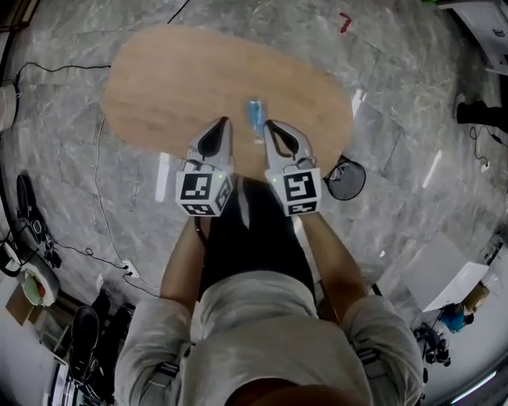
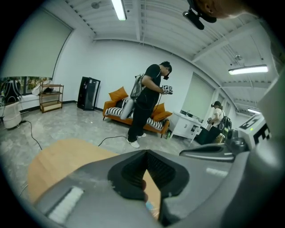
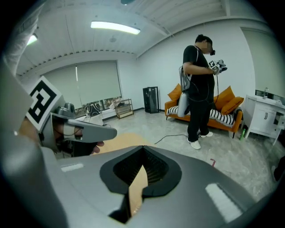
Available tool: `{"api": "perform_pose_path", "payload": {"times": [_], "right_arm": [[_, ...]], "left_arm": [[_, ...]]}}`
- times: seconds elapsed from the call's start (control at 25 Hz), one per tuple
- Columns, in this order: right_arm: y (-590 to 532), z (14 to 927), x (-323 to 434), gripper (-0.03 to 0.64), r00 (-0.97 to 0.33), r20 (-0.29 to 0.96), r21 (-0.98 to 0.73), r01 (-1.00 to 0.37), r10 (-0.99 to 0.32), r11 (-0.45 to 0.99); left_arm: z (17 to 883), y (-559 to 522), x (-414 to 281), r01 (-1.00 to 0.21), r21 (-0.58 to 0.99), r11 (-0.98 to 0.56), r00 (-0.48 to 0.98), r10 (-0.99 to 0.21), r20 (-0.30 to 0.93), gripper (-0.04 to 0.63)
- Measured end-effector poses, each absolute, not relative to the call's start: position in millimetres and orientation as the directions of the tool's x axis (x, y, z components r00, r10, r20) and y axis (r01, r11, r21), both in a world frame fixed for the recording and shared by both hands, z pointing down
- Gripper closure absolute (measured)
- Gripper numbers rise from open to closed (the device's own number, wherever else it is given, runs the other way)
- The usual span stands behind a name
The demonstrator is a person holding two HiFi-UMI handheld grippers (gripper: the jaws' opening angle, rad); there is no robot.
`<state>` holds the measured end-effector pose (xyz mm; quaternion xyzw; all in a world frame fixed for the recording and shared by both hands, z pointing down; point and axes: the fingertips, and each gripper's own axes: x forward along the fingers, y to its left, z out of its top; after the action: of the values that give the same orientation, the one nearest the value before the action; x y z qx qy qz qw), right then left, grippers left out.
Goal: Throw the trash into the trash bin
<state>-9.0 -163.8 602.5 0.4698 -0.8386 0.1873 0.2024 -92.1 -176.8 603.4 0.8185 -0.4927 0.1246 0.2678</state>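
A small blue piece of trash (image 1: 255, 113) lies on the oval wooden table (image 1: 175, 79), near its front edge. My left gripper (image 1: 224, 121) and right gripper (image 1: 268, 124) hover side by side at that edge, one on each side of the trash and just short of it. Both have their jaws together with nothing between them. In the left gripper view a bit of the blue trash (image 2: 149, 206) shows through the slit below the left gripper (image 2: 146, 153). The right gripper (image 3: 142, 149) points over the table top (image 3: 129, 138). A round black trash bin (image 1: 345, 179) stands on the floor right of the table.
Cables (image 1: 99, 198) run over the grey marble floor left of the table. A small red thing (image 1: 344, 21) lies on the floor beyond it. Another person (image 2: 146, 104) stands before an orange sofa (image 2: 119, 107); white cabinets (image 3: 262, 116) line the far wall.
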Motion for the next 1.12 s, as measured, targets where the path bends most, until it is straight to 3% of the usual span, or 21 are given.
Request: {"api": "perform_pose_path", "payload": {"times": [0.4,1.12], "right_arm": [[-141,736,-18,0.609,-0.422,0.68,-0.111,-0.867,-0.599,0.486],[-139,857,-15,0.608,-0.269,0.851,-0.109,-0.931,-0.451,0.349]], "left_arm": [[737,-148,-111,-0.864,0.37,-0.343,0.503,-0.634,0.588,0.577],[842,-145,-110,-0.862,0.405,-0.305,0.507,-0.496,0.705,0.577]]}}
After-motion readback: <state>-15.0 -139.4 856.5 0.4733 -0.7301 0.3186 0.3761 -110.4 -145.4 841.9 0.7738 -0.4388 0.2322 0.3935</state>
